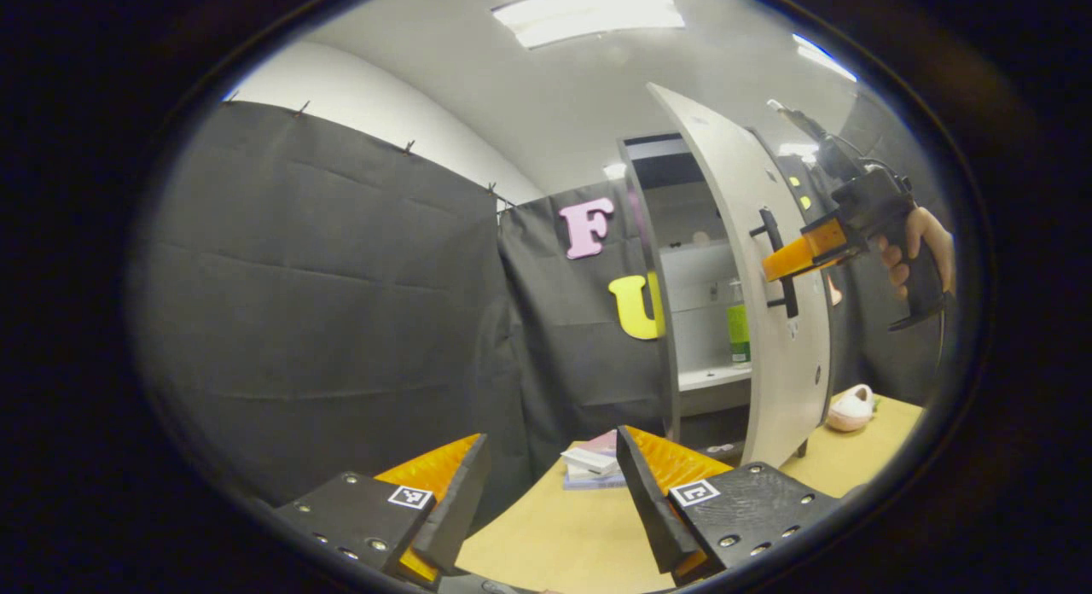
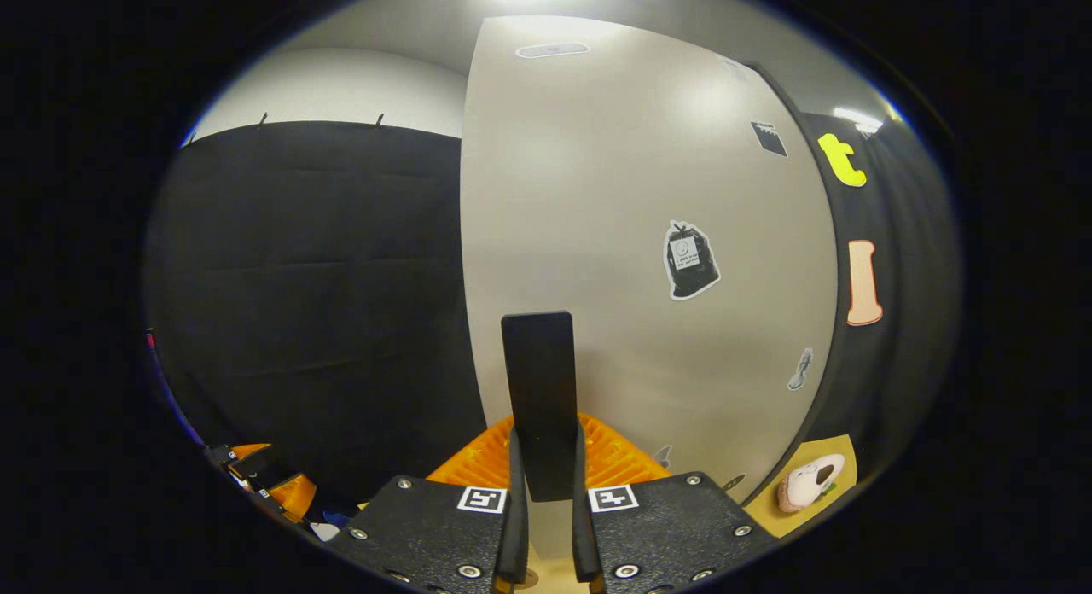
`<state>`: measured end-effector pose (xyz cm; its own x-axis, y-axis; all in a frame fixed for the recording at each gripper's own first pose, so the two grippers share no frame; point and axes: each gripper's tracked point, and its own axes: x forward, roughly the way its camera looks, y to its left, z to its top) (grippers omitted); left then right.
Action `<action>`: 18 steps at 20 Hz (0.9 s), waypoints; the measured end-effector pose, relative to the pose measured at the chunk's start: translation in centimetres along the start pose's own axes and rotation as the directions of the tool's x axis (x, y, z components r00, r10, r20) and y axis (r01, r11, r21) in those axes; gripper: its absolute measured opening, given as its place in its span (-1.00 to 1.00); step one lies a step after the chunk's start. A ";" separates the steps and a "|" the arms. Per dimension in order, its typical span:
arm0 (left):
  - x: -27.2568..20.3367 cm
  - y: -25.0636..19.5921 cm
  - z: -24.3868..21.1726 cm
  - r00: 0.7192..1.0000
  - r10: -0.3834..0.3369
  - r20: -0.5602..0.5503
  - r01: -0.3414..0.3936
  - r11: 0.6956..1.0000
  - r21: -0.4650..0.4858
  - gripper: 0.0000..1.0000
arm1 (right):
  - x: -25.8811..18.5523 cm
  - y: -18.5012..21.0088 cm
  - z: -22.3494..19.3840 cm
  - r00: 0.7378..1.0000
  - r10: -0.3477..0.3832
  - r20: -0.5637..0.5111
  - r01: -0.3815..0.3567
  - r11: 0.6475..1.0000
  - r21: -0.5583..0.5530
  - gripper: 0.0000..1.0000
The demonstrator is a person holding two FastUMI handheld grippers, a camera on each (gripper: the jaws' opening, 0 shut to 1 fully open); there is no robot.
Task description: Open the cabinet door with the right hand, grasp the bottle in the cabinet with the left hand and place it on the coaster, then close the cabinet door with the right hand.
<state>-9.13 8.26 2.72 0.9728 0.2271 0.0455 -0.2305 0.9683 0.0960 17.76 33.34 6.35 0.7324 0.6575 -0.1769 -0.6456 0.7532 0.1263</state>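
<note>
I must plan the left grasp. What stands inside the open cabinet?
A green bottle stands on a shelf inside the cabinet. The open door, held at its handle by the right tool, covers the rest.

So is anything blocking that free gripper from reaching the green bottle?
Nothing visible does. The cabinet door is swung open, and the bottle stands exposed on its shelf, beyond the open left gripper.
</note>
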 end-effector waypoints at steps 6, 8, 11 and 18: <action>-0.1 -3.7 0.1 0.998 -0.064 -0.003 0.063 0.997 -0.036 0.79 | -1.2 -0.7 -0.1 1.000 -0.005 -0.008 0.004 1.000 -0.004 -0.58; -0.2 -4.5 0.5 0.997 -0.078 0.005 0.078 0.996 -0.040 0.79 | -1.8 -0.9 -0.1 1.000 -0.006 -0.008 0.006 1.000 0.007 -0.58; -0.2 -6.1 0.8 0.995 -0.103 0.008 0.104 0.994 -0.042 0.79 | -2.1 -1.3 -0.1 1.000 -0.017 -0.002 0.017 1.000 0.011 -0.61; -0.5 -9.9 1.4 0.986 -0.168 0.017 0.169 0.983 -0.066 0.79 | -3.5 -2.4 -0.1 0.998 -0.068 0.003 0.068 0.998 0.000 -0.58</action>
<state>-7.37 -1.56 3.17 0.9972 0.0592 0.0453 -0.0608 0.9975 0.0366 16.72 29.16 6.57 0.7755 0.6046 -0.1819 -0.5941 0.7963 0.1139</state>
